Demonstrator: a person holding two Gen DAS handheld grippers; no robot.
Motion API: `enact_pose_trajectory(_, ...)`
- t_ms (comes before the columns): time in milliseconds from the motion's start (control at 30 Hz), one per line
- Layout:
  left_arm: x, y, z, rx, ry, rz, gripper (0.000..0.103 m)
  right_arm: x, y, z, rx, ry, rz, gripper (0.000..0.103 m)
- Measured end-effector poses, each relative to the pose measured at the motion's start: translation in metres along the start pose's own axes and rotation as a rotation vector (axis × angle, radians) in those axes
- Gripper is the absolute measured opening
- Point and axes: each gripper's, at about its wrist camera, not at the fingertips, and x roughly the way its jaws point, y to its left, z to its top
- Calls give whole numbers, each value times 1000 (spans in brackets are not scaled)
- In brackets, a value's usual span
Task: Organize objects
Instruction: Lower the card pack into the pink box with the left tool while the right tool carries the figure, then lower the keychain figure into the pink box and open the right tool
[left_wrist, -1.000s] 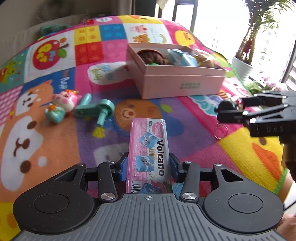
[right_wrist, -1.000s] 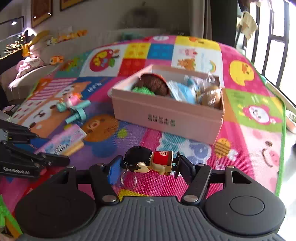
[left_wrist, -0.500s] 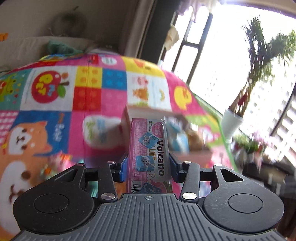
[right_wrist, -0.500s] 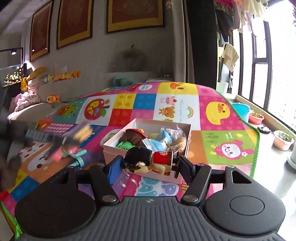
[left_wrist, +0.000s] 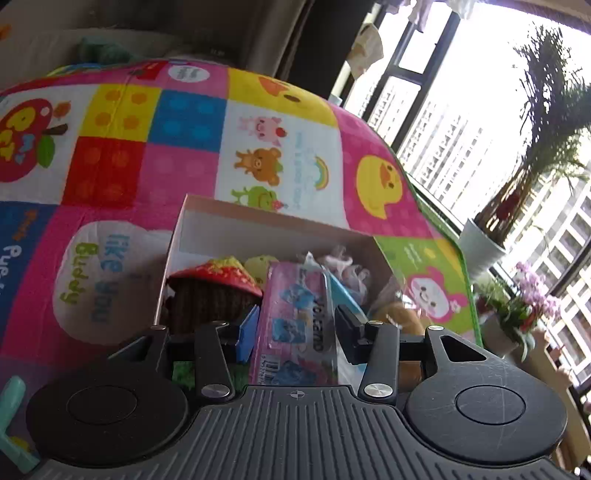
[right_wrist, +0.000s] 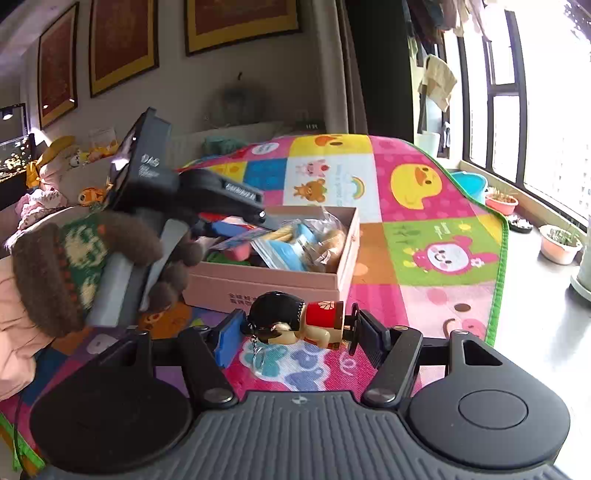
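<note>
My left gripper (left_wrist: 293, 325) hangs over the open pink box (left_wrist: 258, 225) with the pink Volcano pack (left_wrist: 295, 321) between its fingers. The jaws stand wider than the pack, with a gap on each side. The pack lies among the box's contents, beside a brown cupcake toy (left_wrist: 214, 291). In the right wrist view the left gripper (right_wrist: 236, 214) reaches into the box (right_wrist: 277, 284) from the left. My right gripper (right_wrist: 295, 332) is shut on a small doll keychain (right_wrist: 295, 323) with black hair and red dress, held above the mat in front of the box.
The box also holds wrapped snacks (right_wrist: 321, 236) and blue packets (right_wrist: 280, 251). The colourful play mat (right_wrist: 424, 229) lies under everything. A teal toy (left_wrist: 11, 406) lies at the left mat edge. Flower pots (right_wrist: 557, 243) stand by the window on the right.
My left gripper carried the Volcano pack from above the mat over into the box and opened its jaws. My right gripper lifted and keeps hold of the doll keychain.
</note>
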Motion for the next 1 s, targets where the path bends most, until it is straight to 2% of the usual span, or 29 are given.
enact_pose_trajectory(100,-18,6,-11,1,2,-20,48,11,-6,-3,24,27,-10,65)
enact_pose_trajectory(267,-85,34,-30,-42,-131,-63,48,13,-5,2,6,40,2,65)
enact_pose_trajectory(333,-112,51,-42,-68,-167,-52,48,11,-3,15,-10,39,13,65)
enact_pose_trajectory(433,-141,76,-64,-96,-157,-29,48,12,1,59,-26,3,44,65)
enact_pose_trajectory(533,-163,93,-89,-90,-132,-30,48,29,8,124,-5,-24,89,65)
enact_pose_trajectory(700,-184,117,-114,-111,-118,-27,48,103,26,215,30,-14,37,66)
enact_pose_trajectory(767,-191,128,-118,-136,-135,-24,48,136,28,234,66,41,20,80)
enact_pose_trajectory(800,-196,134,-119,-151,-145,-24,48,148,27,237,108,59,8,85)
enact_pose_trajectory(867,-203,146,-122,-178,-163,-22,48,161,28,236,154,94,17,85)
enact_pose_trajectory(1000,-201,167,-124,-224,-172,-5,48,165,45,218,121,117,16,86)
